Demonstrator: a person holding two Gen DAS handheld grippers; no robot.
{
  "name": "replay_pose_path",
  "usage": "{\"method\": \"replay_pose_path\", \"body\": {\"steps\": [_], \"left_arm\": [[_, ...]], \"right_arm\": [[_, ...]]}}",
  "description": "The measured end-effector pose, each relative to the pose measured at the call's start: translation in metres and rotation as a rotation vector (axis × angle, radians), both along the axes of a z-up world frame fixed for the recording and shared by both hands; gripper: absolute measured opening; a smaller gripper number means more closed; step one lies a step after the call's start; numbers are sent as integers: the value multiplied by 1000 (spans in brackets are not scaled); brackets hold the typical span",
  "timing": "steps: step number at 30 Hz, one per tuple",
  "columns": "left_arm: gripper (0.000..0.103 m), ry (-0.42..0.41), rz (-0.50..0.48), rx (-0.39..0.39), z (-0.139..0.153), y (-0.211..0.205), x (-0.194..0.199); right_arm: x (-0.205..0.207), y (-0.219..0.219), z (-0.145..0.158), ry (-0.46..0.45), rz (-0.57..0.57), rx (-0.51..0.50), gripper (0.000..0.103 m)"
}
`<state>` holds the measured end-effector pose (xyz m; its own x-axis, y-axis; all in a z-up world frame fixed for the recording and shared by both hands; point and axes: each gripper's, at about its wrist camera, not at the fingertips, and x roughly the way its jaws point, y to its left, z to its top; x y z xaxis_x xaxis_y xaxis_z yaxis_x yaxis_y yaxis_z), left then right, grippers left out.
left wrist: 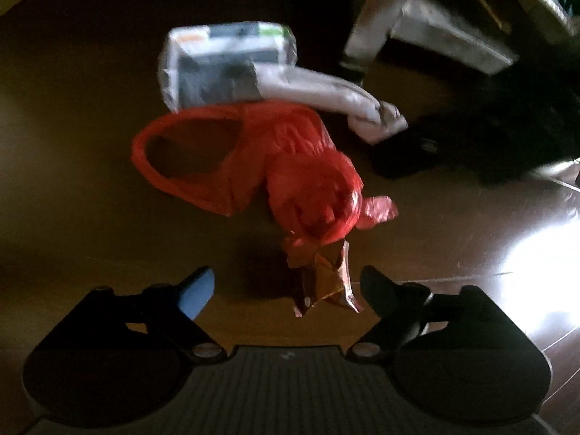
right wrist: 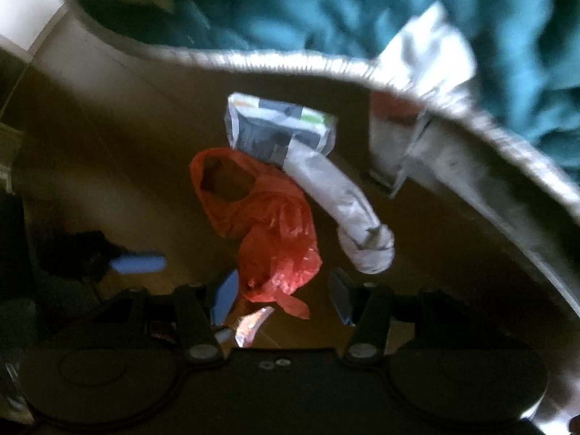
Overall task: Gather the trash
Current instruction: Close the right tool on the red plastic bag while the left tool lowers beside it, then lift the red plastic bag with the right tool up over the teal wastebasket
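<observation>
A crumpled red plastic bag (left wrist: 290, 159) lies on the brown floor, its handle loop to the left. Behind it rest a white and grey printed package (left wrist: 224, 69) and a rolled white wrapper (left wrist: 337, 94). A small shiny red-gold wrapper (left wrist: 322, 279) lies at the bag's near tip. My left gripper (left wrist: 290, 295) hangs open over that wrapper, with the pads clear of it. In the right wrist view my right gripper (right wrist: 282, 297) is open around the knotted tail of the red bag (right wrist: 268, 224), above the shiny wrapper (right wrist: 250, 326). The package (right wrist: 279, 130) and the roll (right wrist: 348, 214) lie beyond.
A bed with a teal blanket (right wrist: 398, 11) and a pale frame edge (right wrist: 453, 166) overhangs the floor at top and right. Its leg (left wrist: 377, 18) stands behind the trash. A black shoe (left wrist: 409, 156) lies right of the bag. Sun glare (left wrist: 536, 253) marks the floor.
</observation>
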<state>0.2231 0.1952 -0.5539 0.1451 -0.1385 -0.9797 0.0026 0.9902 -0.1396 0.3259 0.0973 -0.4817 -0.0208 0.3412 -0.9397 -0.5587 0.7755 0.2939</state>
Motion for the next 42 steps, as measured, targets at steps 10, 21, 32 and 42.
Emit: {"method": "replay_pose_path", "body": {"steps": [10, 21, 32, 42], "left_arm": [[64, 3, -69, -26, -28, -19, -9], [34, -17, -74, -44, -29, -19, -8], [28, -14, -32, -63, -15, 0, -19], [28, -45, 59, -32, 35, 15, -34]], "right_arm": [[5, 35, -55, 117, 14, -58, 55], [6, 49, -72, 138, 20, -92, 53], [-14, 52, -36, 97, 42, -11, 32], [-26, 50, 56, -10, 91, 108, 32]]}}
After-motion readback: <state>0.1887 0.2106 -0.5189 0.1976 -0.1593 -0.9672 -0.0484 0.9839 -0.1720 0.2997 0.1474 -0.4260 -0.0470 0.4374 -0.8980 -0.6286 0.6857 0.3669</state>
